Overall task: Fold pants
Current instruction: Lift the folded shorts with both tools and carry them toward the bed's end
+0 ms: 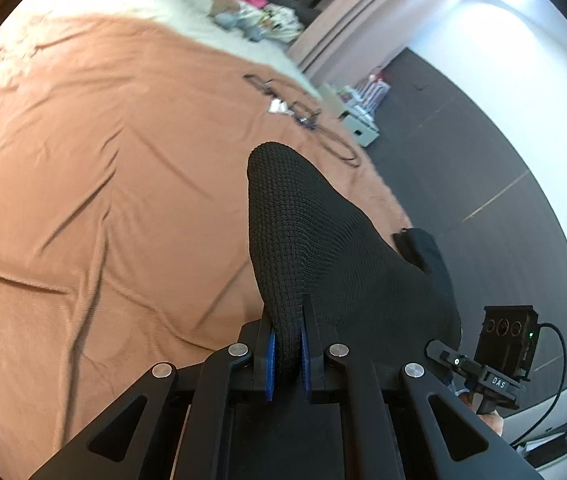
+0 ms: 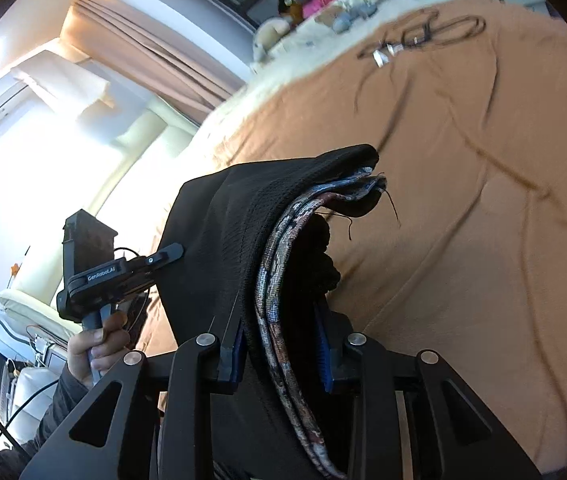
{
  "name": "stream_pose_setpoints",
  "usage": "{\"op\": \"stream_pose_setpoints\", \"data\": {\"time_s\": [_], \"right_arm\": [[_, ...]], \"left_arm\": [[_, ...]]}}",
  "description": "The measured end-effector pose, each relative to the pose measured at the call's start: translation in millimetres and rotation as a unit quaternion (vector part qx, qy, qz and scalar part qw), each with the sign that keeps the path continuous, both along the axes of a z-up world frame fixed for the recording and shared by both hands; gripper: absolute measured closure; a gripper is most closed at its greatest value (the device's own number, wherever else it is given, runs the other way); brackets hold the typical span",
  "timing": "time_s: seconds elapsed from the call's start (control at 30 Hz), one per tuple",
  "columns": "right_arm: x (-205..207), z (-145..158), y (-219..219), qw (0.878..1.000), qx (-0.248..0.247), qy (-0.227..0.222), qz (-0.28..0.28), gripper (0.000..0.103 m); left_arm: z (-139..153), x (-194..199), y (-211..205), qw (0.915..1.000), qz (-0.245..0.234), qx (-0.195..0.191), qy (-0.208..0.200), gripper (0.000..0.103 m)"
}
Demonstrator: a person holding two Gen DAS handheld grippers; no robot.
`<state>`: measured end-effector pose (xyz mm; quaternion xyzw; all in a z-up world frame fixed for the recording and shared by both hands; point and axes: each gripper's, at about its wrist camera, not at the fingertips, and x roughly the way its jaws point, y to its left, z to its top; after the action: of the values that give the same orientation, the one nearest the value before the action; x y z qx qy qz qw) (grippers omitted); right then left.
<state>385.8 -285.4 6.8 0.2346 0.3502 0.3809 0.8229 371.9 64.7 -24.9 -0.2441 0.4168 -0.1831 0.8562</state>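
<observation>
Holding pants (image 1: 323, 248) clear of the bed (image 1: 83, 160), one pinch per gripper, cloth hanging between and below.

Biggest risk: uneven lift. Left gripper (image 1: 288, 354) clamped nearly shut on a thin knit fold; right gripper (image 2: 279, 354) clamped wider on a thick bunch with the patterned waistband (image 2: 279, 280) inside. Different layer counts on each side, so likely a skewed hang and a crooked fold line on laying down.

Next: slip on the right. Bulky stack between the pads, outer layers gripped by friction only; a jerk could shed one layer and drop half the garment onto the bed.

Next: slip on the left. Small bite near the fabric edge, stretchy knit; tension from pulling the hands apart could drag it out of the pads.

Next: landing zone. Bedspread wrinkled and soft, so the fold could ride up or bunch on contact. Cable (image 1: 303, 116) lying further up the bed, well apart from the pants at present; a far throw could snag it.

Smallest: loose threads (image 2: 393, 208) dangling off the waistband end, could catch on a pad at release. Lower part of the pants out of view, so trailing legs can't be ruled out.
</observation>
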Motion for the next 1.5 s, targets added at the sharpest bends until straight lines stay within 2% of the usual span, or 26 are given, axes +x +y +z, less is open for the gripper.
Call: {"op": "stream_pose_setpoints", "data": {"time_s": [0.37,0.53,0.67,0.9,1.17,1.3,1.5], "right_arm": [[-81,43,-79,0.996,-0.012,-0.081,-0.04,0.078],[-103,67,-110,0.992,-0.025,-0.111,-0.058,0.078],[-130,85,-143,0.987,-0.035,-0.136,-0.072,0.078],[-170,99,-184,0.982,-0.043,-0.164,-0.087,0.079],[-189,102,-222,0.975,-0.053,-0.19,-0.104,0.079],[-204,117,-242,0.964,-0.083,-0.225,-0.118,0.079],[-218,126,-257,0.954,-0.113,-0.238,-0.141,0.079]], "left_arm": [[67,-36,-74,0.9974,-0.034,0.012,-0.062,0.093],[91,-51,-114,0.9942,-0.057,0.01,-0.09,0.093],[105,-59,-146,0.9918,-0.074,0.011,-0.104,0.093],[124,-72,-205,0.9869,-0.103,0.016,-0.123,0.093],[134,-49,-264,0.9806,-0.137,0.011,-0.14,0.093],[137,-37,-299,0.9751,-0.159,0.007,-0.154,0.093],[137,-9,-344,0.9683,-0.187,-0.005,-0.166,0.093]]}}
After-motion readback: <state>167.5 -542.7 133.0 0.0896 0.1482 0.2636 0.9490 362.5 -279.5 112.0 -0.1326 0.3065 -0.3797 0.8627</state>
